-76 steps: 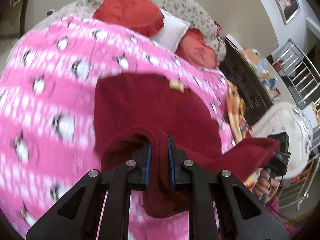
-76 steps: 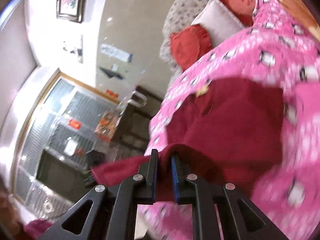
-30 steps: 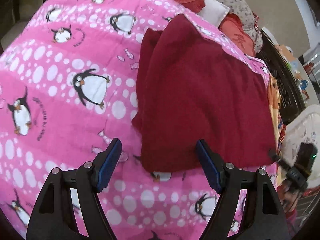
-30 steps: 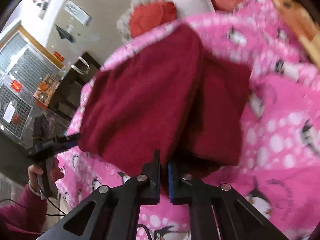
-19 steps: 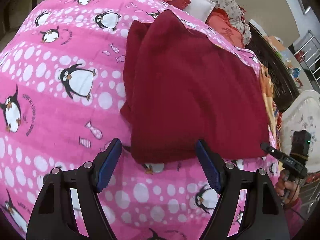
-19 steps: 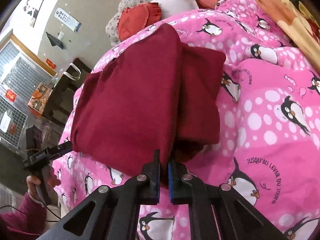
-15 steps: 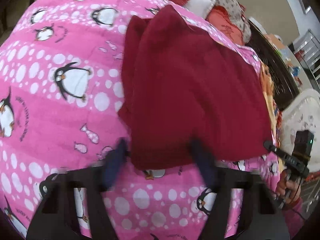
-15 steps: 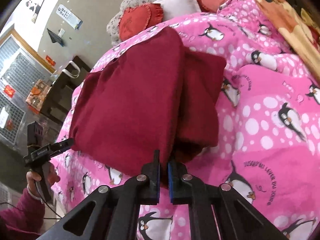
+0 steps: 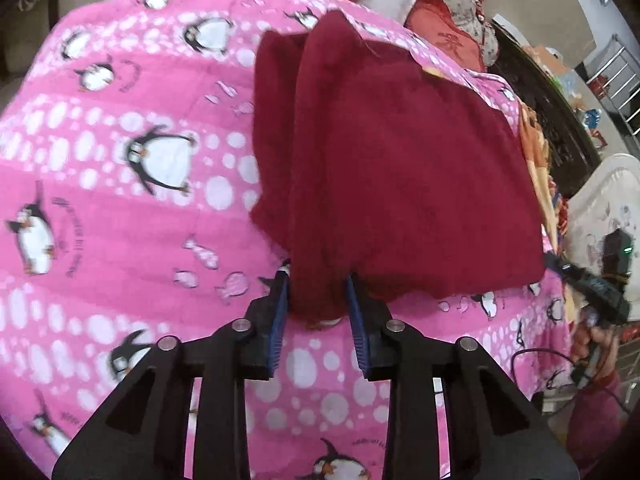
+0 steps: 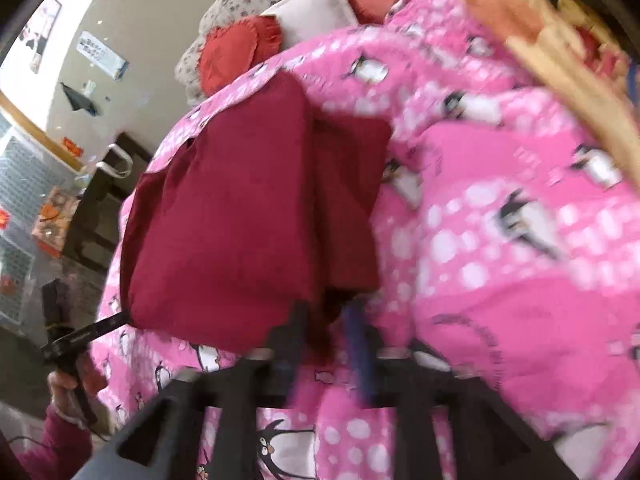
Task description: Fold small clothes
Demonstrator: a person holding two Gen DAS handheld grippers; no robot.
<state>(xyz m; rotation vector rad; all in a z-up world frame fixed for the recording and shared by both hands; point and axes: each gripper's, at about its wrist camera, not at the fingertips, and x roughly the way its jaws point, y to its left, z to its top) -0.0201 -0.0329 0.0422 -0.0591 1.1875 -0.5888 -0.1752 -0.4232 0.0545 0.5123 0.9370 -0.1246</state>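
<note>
A dark red garment [image 9: 400, 168] lies folded on the pink penguin blanket [image 9: 120, 208] on the bed. My left gripper [image 9: 318, 292] has its blue pads on either side of the garment's near left corner, closing on the cloth. In the right wrist view the same garment [image 10: 240, 220] lies flat, and my right gripper [image 10: 328, 332] is blurred, its jaws parted a little around the garment's near right corner. The other gripper shows at each view's edge.
Red heart cushions [image 10: 236, 52] and a white pillow [image 10: 312, 16] lie at the head of the bed. An orange cloth [image 10: 560, 56] lies along the bed's side. Dark furniture [image 9: 552, 112] and a white basket [image 9: 600, 208] stand beside the bed.
My left gripper, wide open earlier, has moved forward and closed around the garment's near corner. My right gripper, shut on the cloth before, has its jaws parted a little and is in motion.
</note>
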